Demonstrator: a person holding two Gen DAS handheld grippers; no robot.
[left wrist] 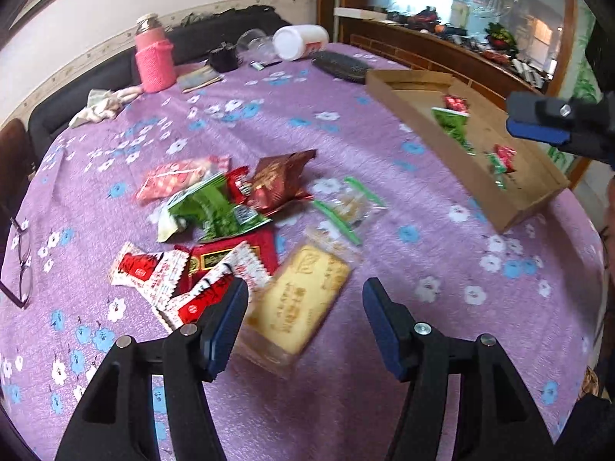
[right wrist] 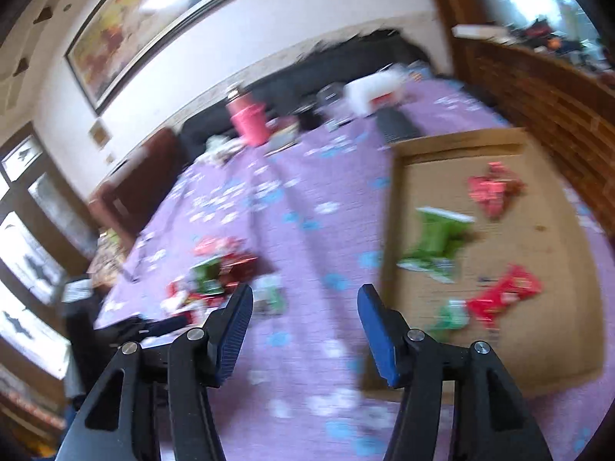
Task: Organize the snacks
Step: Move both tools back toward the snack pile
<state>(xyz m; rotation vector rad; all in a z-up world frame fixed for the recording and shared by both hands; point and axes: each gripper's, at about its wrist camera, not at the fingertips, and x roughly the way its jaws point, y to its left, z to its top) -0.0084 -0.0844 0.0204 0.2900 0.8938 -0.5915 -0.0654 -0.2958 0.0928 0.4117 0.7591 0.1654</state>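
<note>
Snacks (left wrist: 215, 207) beyond the empty, parted left claw (left wrist: 305, 307), slightly blurred.

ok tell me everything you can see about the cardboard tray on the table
The shallow brown cardboard tray is a long, open-topped rectangle with low folded walls, lying flat near the right edge of the purple flowered tablecloth. Inside lie a few loose snacks: two red packets, a larger green packet between them, and a small green one. Much of its floor is bare. Neither tool touches it.
</note>
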